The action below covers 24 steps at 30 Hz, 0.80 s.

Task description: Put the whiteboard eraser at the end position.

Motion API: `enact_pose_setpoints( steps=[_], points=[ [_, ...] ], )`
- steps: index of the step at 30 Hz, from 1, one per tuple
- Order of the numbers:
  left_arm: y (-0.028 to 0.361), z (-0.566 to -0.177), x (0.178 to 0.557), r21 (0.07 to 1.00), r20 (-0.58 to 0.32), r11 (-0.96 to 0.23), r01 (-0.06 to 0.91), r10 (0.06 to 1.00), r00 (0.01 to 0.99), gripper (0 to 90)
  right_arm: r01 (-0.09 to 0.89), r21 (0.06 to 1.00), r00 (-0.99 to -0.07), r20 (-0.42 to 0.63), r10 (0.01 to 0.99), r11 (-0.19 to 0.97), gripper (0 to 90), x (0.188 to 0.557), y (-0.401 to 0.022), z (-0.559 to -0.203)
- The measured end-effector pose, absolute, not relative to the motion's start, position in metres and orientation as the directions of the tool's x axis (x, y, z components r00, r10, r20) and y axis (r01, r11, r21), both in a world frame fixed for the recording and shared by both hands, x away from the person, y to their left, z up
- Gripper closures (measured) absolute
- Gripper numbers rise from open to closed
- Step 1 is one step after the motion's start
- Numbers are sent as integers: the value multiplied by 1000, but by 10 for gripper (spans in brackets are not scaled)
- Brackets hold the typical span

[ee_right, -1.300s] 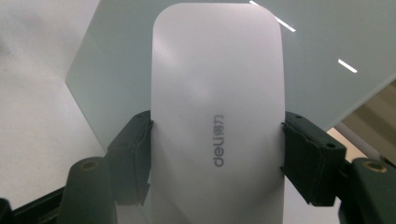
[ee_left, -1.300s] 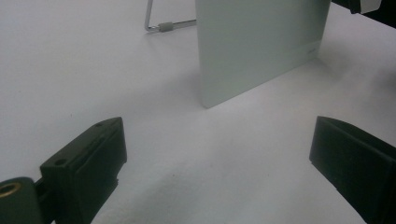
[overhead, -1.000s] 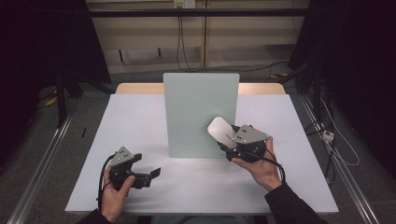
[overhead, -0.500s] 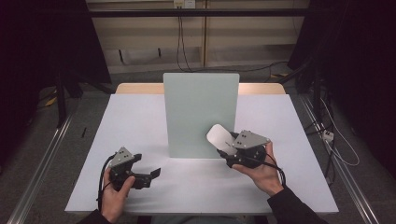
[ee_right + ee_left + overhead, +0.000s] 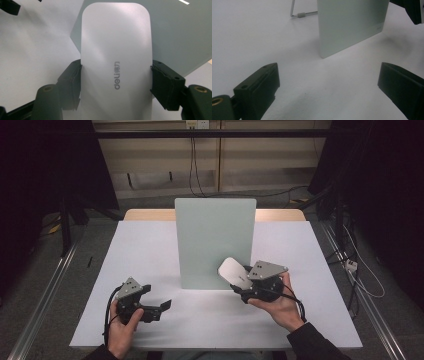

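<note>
Since a second ago: my right gripper [image 5: 239, 285] has slid a little lower and nearer the table's front with the white mouse [image 5: 235, 272]; my left gripper [image 5: 161, 308] has stayed put.

High view, mouse: it sticks out of my right gripper up and to the left, held above the white table [image 5: 150, 250], overlapping the lower right corner of the pale green board [image 5: 215, 240] that stands upright mid-table.

High view, right gripper: my right hand [image 5: 280, 302] holds it from below; its grey plate covers the jaws, so the grip itself is hard to make out here.

High view, left gripper: low over the table's front left, in my left hand [image 5: 121, 327], well apart from the mouse, pointing right.

Left gripper view: my two black jaws stand wide apart with nothing between them but bare table; the green board [image 5: 352, 22] stands beyond, its top cut off, a wire stand [image 5: 298, 13] showing behind its left edge.

Right gripper view, grip: both pads press on the long sides of the mouse [image 5: 116, 57], closed firmly on it.

Right gripper view, mouse: grey "deli" lettering runs along its top; its near end is cut off at the bottom edge.

Right gripper view, behind: the green board [image 5: 180, 32] sits behind the mouse, out of focus.
</note>
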<state>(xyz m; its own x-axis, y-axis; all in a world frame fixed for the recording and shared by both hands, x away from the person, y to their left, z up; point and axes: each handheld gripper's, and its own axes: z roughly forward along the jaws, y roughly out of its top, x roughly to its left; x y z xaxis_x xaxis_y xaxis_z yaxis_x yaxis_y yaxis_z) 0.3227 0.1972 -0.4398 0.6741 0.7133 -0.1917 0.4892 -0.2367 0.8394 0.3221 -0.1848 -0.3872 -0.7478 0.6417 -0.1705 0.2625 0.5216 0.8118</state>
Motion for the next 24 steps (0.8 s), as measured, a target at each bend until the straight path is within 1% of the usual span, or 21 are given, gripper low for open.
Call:
enact_pose_setpoints(
  steps=[2,13,17,24],
  points=[
    [198,-441,323,835,-198,-234,497,716,669,40,269,810,-764,-150,628,521,316,321,-185,-389],
    [196,-439,322,839,-182,-245,486,716,674,40,253,780,-809,-155,568,573,316,316,-180,-395],
    [197,-439,322,839,-185,-242,487,716,673,40,254,768,-828,-141,542,588,316,315,-179,-399],
    [197,-439,322,840,-187,-239,487,716,673,40,258,723,-872,-112,476,641,316,316,-168,-410]
  ],
)
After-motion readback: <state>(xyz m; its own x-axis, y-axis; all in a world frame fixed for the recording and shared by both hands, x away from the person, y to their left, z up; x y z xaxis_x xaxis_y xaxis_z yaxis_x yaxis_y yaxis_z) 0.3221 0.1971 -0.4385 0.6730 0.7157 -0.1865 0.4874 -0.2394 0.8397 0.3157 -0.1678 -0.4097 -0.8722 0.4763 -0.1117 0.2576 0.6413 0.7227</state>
